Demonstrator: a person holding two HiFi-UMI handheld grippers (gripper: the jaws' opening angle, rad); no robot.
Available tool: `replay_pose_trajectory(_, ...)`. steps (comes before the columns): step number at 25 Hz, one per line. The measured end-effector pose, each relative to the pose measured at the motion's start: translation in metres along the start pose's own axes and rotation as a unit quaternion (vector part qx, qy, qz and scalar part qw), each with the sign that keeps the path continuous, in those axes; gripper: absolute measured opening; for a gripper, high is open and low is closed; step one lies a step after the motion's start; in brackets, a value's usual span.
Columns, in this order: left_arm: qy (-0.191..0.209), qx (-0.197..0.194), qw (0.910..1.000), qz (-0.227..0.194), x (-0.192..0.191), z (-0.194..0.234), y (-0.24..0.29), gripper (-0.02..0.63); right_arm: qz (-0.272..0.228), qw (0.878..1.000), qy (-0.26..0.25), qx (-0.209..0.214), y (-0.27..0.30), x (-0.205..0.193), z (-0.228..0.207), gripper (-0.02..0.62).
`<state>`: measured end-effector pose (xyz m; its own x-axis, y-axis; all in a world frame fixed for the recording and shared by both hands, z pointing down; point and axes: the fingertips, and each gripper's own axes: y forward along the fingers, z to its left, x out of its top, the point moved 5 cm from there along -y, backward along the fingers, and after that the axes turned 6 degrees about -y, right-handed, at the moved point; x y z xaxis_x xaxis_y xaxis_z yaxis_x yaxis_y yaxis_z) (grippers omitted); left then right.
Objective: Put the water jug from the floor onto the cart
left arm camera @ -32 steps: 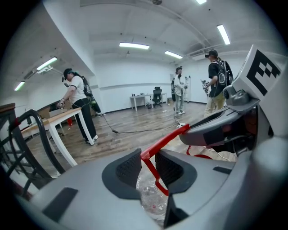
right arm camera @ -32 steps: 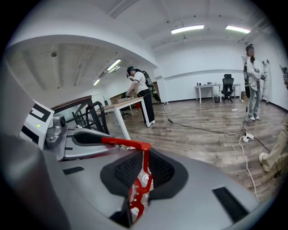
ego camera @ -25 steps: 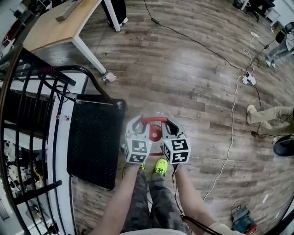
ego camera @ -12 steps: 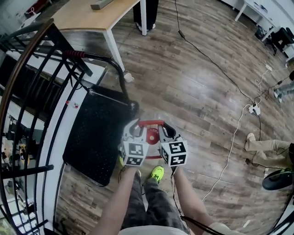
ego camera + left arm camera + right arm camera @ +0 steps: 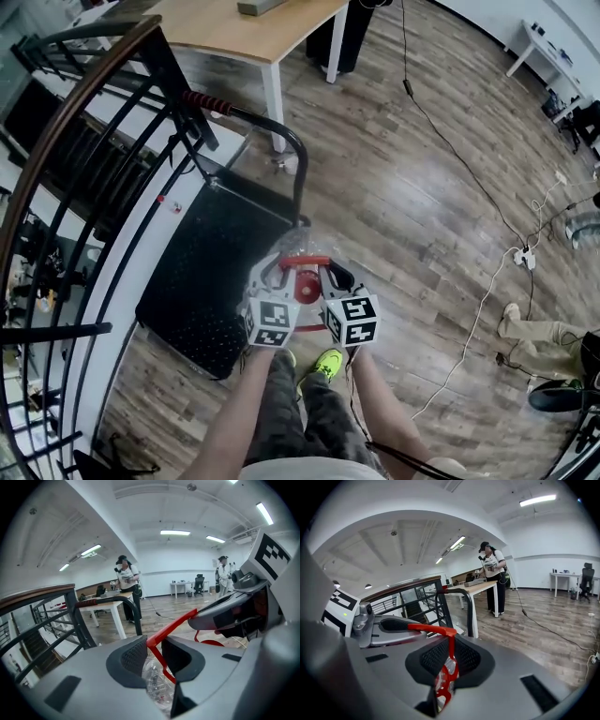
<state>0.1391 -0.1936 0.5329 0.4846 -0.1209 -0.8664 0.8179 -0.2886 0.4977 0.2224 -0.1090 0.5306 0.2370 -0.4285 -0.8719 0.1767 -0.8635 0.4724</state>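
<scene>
One clear, seemingly crinkled jug

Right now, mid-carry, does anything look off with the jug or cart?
Nothing stands out. The left gripper and right gripper are each shut on the jug's red handle, and the jug hangs beside the cart deck. No spill or damage shows.
</scene>
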Motion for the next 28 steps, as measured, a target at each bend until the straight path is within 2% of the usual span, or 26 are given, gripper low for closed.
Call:
replay_pose_trajectory(18,-0.056,0.075,0.9955,0.010,-0.029,0.185,-0.041,0.100,0.021,0.996,-0.039,0.081,0.138,0.058,0.133,0.040)
replay_pose_trajectory(23,-0.066,0.104,0.9922,0.014,-0.046,0.219,-0.048,0.100,0.029,0.992,-0.049,0.109,0.167,0.059,0.162,0.040)
replay_pose_trajectory(28,-0.083,0.141,0.9862,0.024,-0.061,0.241,-0.042,0.100,0.041,0.986,-0.062,0.147,0.200,0.055,0.172,0.040)
